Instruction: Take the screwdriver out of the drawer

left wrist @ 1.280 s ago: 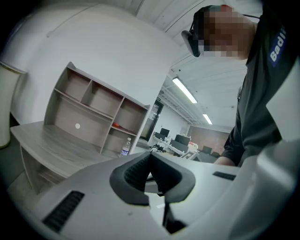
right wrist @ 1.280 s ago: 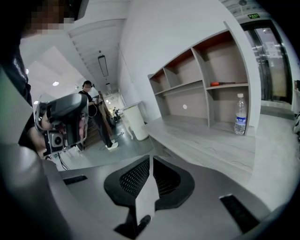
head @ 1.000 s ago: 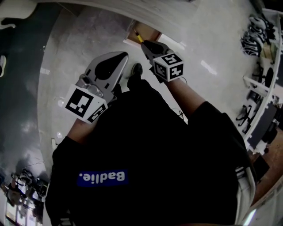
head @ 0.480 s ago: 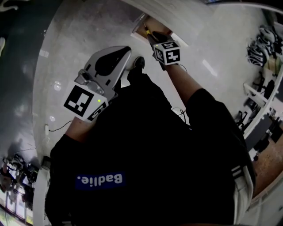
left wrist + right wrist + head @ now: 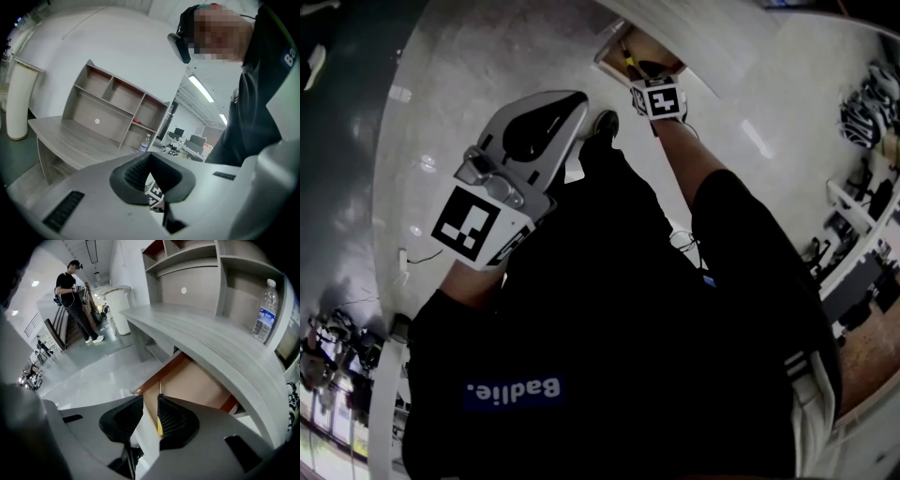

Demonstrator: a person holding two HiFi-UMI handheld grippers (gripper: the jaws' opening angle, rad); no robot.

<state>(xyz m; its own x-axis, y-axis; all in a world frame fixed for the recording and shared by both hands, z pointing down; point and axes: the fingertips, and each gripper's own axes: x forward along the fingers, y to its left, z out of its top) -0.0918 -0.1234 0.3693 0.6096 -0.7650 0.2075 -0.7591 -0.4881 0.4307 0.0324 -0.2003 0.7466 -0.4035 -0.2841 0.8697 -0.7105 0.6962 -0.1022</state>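
Observation:
The drawer (image 5: 197, 385) stands pulled out under the grey desk, its pale wood floor showing. The screwdriver (image 5: 626, 56) lies inside it; its yellow handle (image 5: 160, 427) and thin metal shaft (image 5: 161, 387) show in the right gripper view. My right gripper (image 5: 150, 399) reaches down over the drawer (image 5: 661, 58) with its jaws a narrow gap apart. The handle shows in that gap, close along the right pad. Seen from the head, this right gripper (image 5: 639, 69) is stretched far forward. My left gripper (image 5: 579, 101) is held up near my chest, away from the drawer. That left gripper (image 5: 150, 157) is shut and holds nothing.
The desk top (image 5: 206, 333) overhangs the drawer and carries an open shelf unit (image 5: 112, 108). A water bottle (image 5: 266, 310) stands in the shelf. A white cylindrical bin (image 5: 119, 305) and a standing person (image 5: 75, 291) are farther off on the shiny floor.
My right gripper has stretched forward from near my body to the open drawer and now sits over the screwdriver. The left gripper has stayed by my chest.

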